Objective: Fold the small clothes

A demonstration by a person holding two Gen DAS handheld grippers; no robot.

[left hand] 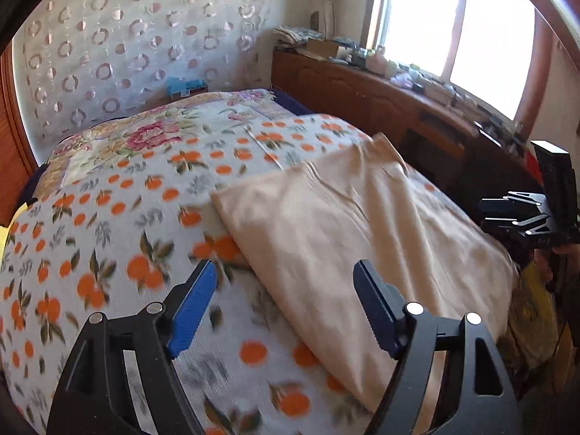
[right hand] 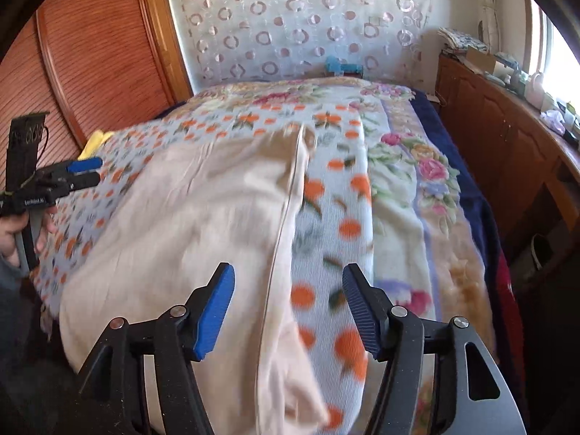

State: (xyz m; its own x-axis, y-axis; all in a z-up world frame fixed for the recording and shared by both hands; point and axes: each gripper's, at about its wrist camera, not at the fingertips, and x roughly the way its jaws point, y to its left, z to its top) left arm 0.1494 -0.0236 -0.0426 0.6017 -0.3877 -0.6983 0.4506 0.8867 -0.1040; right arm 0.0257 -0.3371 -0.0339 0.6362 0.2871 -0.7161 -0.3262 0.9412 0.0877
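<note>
A cream-coloured garment lies spread flat on the orange-print blanket of a bed. My left gripper hovers open above the garment's near left edge, with nothing pinched between its blue pads. In the right wrist view the same garment fills the left half of the bed, its seamed edge running down the middle. My right gripper stands open over that edge, not touching the cloth. Each gripper shows in the other's view: the right gripper at the far right, the left gripper at the far left, held by a hand.
A floral quilt lies under the orange-print blanket. A wooden cabinet with clutter on top runs under the window to the right. A wooden wardrobe stands on the left. A yellow item and a blue item lie at the bed's edges.
</note>
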